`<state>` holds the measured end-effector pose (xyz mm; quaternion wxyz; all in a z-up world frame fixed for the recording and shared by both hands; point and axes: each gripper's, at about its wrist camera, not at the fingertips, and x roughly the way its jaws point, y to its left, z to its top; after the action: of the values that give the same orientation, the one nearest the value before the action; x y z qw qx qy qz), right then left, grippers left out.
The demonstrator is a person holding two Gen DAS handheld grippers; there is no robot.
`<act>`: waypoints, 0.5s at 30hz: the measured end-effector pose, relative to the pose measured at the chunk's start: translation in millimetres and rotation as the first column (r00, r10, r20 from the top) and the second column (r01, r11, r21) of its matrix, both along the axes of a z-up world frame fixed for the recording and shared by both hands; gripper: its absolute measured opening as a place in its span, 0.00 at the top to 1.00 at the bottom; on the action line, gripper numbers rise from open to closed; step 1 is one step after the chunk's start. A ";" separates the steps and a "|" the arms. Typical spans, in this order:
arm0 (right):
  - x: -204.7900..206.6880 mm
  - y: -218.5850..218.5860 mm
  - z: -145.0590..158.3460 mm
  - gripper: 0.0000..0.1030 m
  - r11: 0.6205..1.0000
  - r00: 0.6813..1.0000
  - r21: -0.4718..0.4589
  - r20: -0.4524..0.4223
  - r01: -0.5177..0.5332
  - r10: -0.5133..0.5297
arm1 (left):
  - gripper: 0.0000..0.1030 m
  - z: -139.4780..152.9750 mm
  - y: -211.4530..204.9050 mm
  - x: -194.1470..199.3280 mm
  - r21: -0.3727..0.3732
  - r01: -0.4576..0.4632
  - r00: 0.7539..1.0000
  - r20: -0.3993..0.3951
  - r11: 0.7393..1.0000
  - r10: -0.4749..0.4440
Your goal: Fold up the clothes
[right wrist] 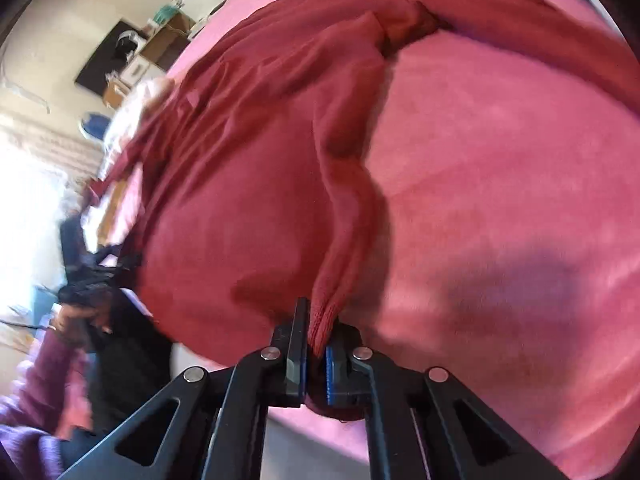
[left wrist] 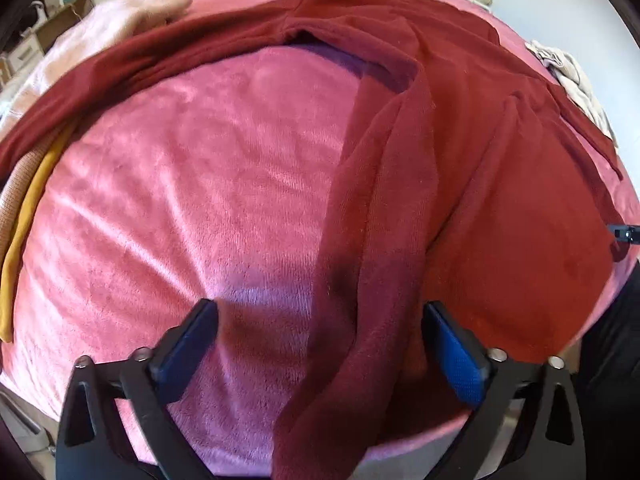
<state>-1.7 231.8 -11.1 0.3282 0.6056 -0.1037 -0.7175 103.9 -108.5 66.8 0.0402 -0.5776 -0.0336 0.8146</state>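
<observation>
Claw work on the dark red sweater: my right claw is pinched nearly closed on a ribbed edge of the dark red sweater, probably a cuff or hem corner, at the near edge of the bed. My left claw stands wide open and grips nothing; a long strip of the same sweater, seemingly a sleeve, runs up between its blue-padded fingers, apparently without touching them.

Beyond the claws, the garment lies spread across the pink fleece blanket on the bed, its body to my right, one sleeve stretched along the far side. Pale pink clothing sits at the far left corner, a mustard-yellow piece along the left edge, and a beige cloth at the far right.

I judge this an early step, gathering the sleeve before the first fold. Next I should close the left claw on the strip, then carry both grips across the body together.
</observation>
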 end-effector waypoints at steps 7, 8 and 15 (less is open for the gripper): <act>5.2 64.9 71.3 0.96 0.963 0.995 -0.250 0.034 0.102 -0.097 | 0.92 43.8 -4.2 30.7 0.340 0.062 0.995 0.048 0.938 -0.084; 7.6 74.4 83.5 0.96 0.958 0.994 -0.265 0.020 0.107 -0.106 | 0.92 47.7 -2.4 36.6 0.377 0.062 0.995 0.045 0.924 -0.085; 20.2 98.6 12.0 0.93 0.994 0.986 0.015 0.128 0.110 -0.111 | 0.90 -17.7 12.3 65.8 0.241 -0.060 0.956 0.293 0.969 -0.014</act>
<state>18.5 330.4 0.9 0.2780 0.6451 -0.1554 -0.6945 169.7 -96.2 49.0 0.0968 -0.6818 -0.1469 0.7100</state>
